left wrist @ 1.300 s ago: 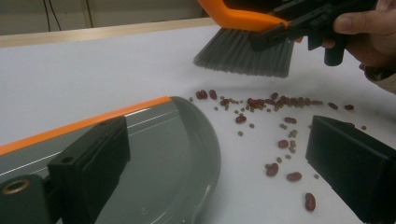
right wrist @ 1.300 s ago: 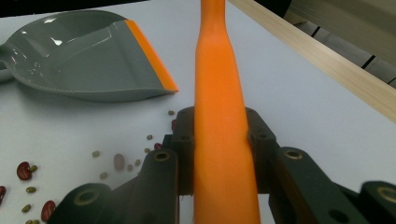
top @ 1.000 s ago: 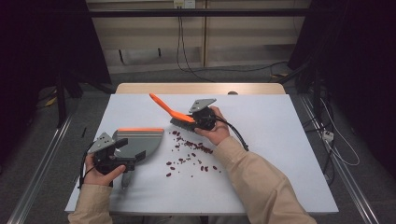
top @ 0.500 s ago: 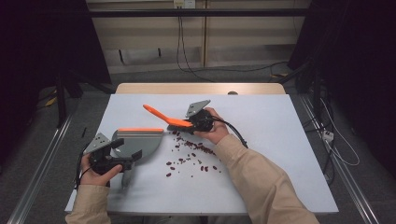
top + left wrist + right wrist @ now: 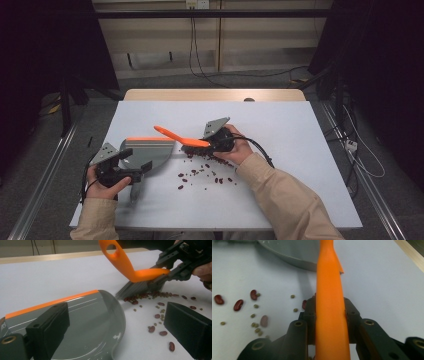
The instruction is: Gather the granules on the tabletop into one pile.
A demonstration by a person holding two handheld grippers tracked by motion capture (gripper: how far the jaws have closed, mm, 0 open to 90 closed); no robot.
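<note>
Overhead, a white table (image 5: 300, 130) stands with its far and right stretches bare, leaving open room up to the wooden strip along its far edge.

Near the left edge, a grey dustpan (image 5: 150, 152) with an orange lip (image 5: 148, 139) lies flat, its rounded mouth facing right toward the spill. The left gripper (image 5: 131, 169) rests at the pan's near side; its 2 jaws stand well apart in the left gripper view, and whether they pinch the pan's handle cannot be told.

At centre, the right gripper (image 5: 210, 142) is clenched on an orange brush (image 5: 180, 136), jaws pressed against both sides of its back in the right gripper view. The brush's dark bristles (image 5: 136, 288) touch the table just right of the pan's rim.

Red beans (image 5: 200, 172) and smaller green ones (image 5: 255, 326) lie scattered between the bristles and the near edge.

No legible writing or brand mark shows.
</note>
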